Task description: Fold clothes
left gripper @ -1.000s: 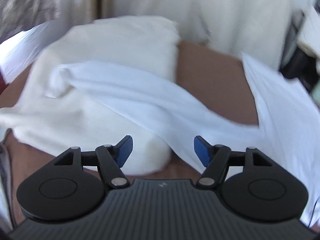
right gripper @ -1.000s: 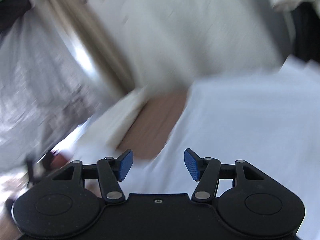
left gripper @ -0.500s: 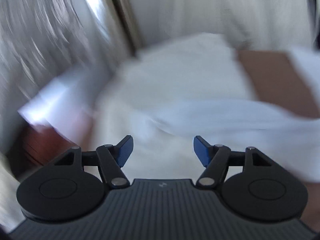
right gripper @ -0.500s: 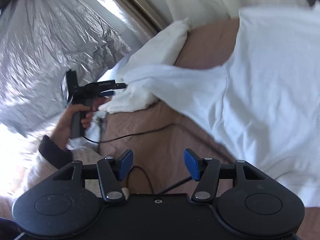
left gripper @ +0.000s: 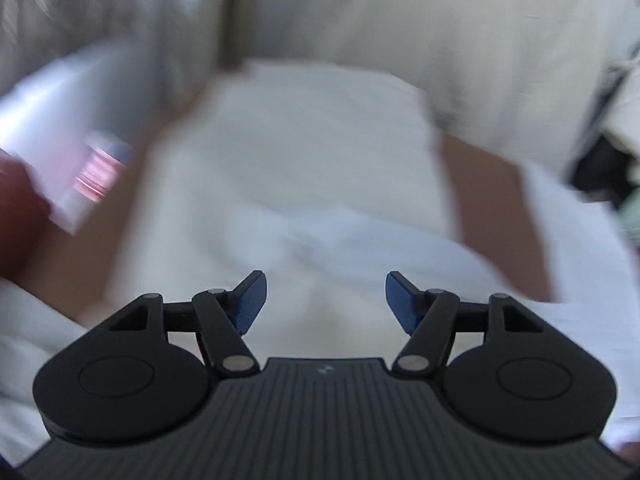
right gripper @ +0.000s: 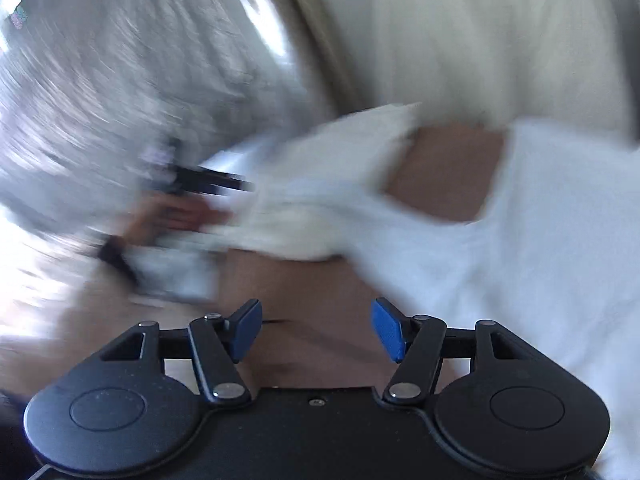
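Both views heavily motion-blurred. Left gripper [left gripper: 325, 300]: blue pads spread apart, nothing between them, hovering over cloth. Directly past its fingertips lies a white garment sleeve [left gripper: 360, 240], draped across a cream folded cloth [left gripper: 304, 148] (pillow or towel, too blurred to say). To the right a strip of brown bed surface [left gripper: 488, 200] shows, then the white t-shirt [left gripper: 580, 264] body spreads out to the right edge. Far back, a pale curtain [left gripper: 440, 32] and crinkled silver sheeting [left gripper: 80, 12] at left.

Right gripper [right gripper: 316, 328]: pads also apart, empty, with bare brown bed surface [right gripper: 296, 280] just ahead of them. A thin dark cable [right gripper: 280, 321] lies near the left pad. The white t-shirt [right gripper: 540, 240] fills the right side, its sleeve [right gripper: 320, 216] reaching left over the cream folded cloth [right gripper: 360, 136]. At the sleeve's end, a hand [right gripper: 176, 216] holds the left gripper [right gripper: 216, 180] (smeared, state unreadable from here). Curtain [right gripper: 480, 40] and silver sheeting [right gripper: 100, 80] behind.
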